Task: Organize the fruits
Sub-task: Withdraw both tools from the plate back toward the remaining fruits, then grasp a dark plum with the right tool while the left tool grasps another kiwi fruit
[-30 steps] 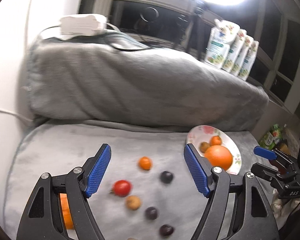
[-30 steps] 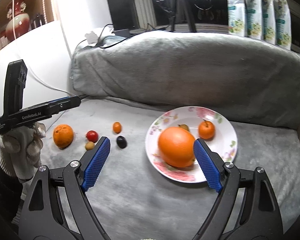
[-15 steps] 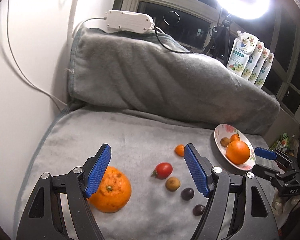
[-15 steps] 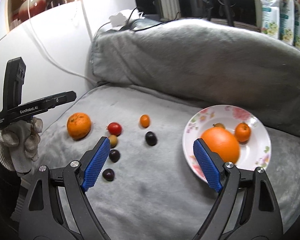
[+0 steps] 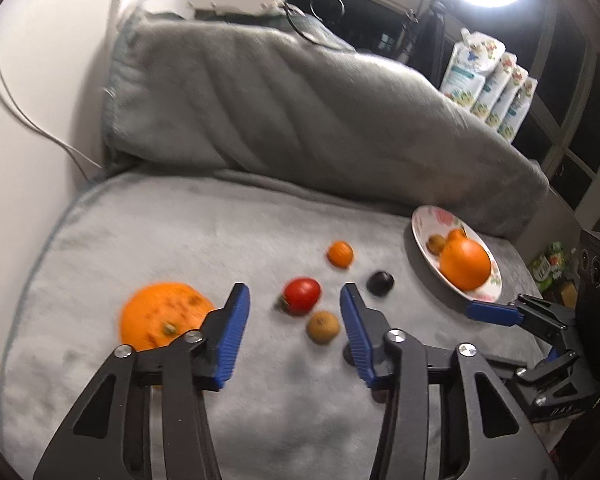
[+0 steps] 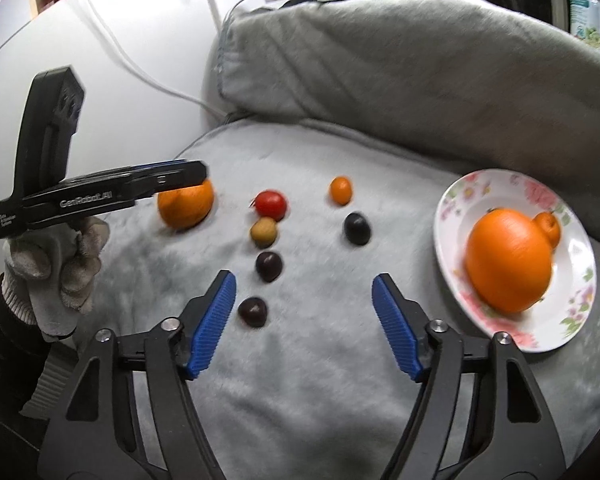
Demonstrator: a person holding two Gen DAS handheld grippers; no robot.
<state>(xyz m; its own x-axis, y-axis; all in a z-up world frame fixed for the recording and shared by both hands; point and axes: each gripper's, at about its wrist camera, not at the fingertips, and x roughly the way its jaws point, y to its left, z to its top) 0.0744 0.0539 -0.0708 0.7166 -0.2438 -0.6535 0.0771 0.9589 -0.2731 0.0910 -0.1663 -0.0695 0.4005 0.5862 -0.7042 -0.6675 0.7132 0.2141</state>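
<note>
Loose fruit lies on a grey blanket: a large orange [image 5: 164, 316], a red tomato [image 5: 302, 300], a brown fruit [image 5: 322, 327], a small orange [image 5: 340, 254] and a dark plum [image 5: 380, 283]. My left gripper [image 5: 294, 320] hangs low over the tomato and brown fruit; its jaws are closing and no pad touches them. My right gripper [image 6: 306, 312] is closing too, with nothing pressed. One dark plum [image 6: 253, 311] sits just inside its left finger, another [image 6: 269, 266] beyond. A floral plate [image 6: 540, 344] at the right holds a big orange [image 6: 508, 260] and a small one [image 6: 548, 226].
A thick rolled grey cushion [image 5: 300, 112] backs the blanket. A white wall with a cable stands on the left. A gloved hand [image 6: 56, 264] holds the left gripper [image 6: 188, 174] over the large orange [image 6: 186, 204]. Pouches [image 5: 488, 84] line the window ledge.
Both grippers sank toward the blanket and their jaws narrowed. The left shifted from the large orange to the tomato and brown fruit. The right swung left from the plate toward the loose plums.
</note>
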